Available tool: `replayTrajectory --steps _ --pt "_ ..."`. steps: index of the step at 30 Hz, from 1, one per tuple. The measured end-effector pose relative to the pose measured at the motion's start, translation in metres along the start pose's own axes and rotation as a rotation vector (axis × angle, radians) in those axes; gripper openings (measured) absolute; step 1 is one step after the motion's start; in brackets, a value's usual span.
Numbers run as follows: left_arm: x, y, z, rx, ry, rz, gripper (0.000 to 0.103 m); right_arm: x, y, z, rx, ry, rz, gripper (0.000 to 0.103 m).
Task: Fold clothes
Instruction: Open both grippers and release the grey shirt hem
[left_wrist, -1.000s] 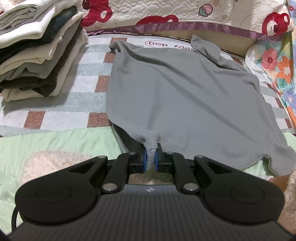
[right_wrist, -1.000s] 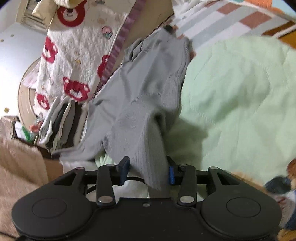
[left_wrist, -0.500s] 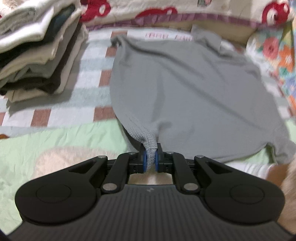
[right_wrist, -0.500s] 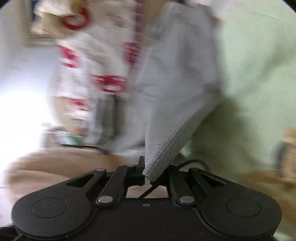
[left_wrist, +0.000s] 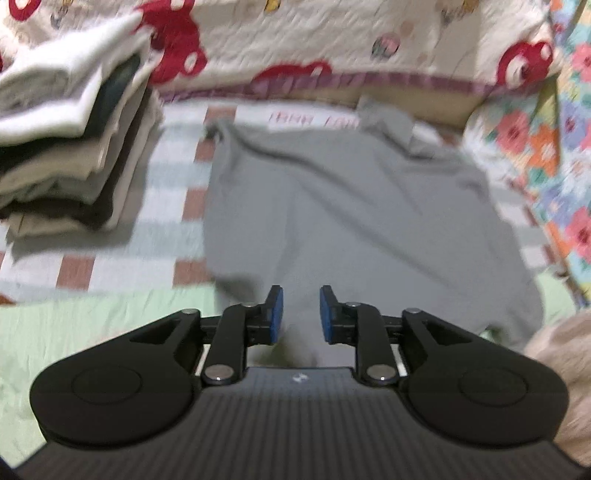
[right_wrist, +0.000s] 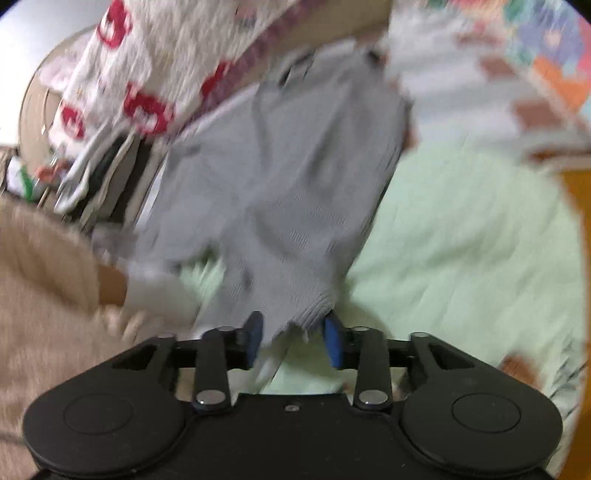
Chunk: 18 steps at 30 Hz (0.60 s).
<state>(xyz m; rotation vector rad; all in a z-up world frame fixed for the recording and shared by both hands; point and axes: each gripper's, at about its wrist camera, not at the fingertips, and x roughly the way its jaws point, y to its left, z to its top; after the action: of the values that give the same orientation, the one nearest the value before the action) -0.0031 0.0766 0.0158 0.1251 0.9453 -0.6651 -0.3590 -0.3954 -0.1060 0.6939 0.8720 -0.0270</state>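
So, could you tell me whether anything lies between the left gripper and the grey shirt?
Nothing visible does. The left gripper is open directly over the near edge of the grey shirt. The stack of folded clothes sits off to the left, clear of it.

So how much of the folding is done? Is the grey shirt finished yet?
Not yet. Done: a stack of folded clothes sits to the left. In hand: the grey shirt lies spread flat on the bed, unfolded. The left gripper and right gripper are both open, with the shirt's near edge between their fingers, so neither grips it. Left to do: all the shirt's folds, then adding it to the stack.
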Motion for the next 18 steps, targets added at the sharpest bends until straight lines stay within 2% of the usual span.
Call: replayTrajectory --steps 5,7,10,12,15,18 --pt "0.017 -0.007 0.021 0.014 -0.008 0.013 0.031 -0.017 -0.006 0.027 -0.021 -0.038 -0.024 0.045" --pt "0.035 -0.004 0.028 0.001 -0.015 0.019 0.037 -0.024 -0.008 0.038 -0.029 -0.053 -0.034 0.048" --pt "0.066 0.014 0.042 -0.041 -0.04 0.051 0.038 -0.024 -0.018 0.05 0.015 -0.143 -0.07 0.049" --pt "0.09 0.034 0.054 -0.065 -0.074 0.082 0.038 -0.01 -0.01 0.06 -0.004 -0.207 -0.147 0.049" --pt "0.126 0.075 0.069 -0.113 -0.096 0.135 0.035 0.023 0.021 0.082 -0.115 -0.321 -0.243 0.05" --pt "0.154 0.112 0.076 -0.214 -0.083 0.119 0.035 0.051 0.052 0.11 -0.306 -0.418 -0.289 0.059"
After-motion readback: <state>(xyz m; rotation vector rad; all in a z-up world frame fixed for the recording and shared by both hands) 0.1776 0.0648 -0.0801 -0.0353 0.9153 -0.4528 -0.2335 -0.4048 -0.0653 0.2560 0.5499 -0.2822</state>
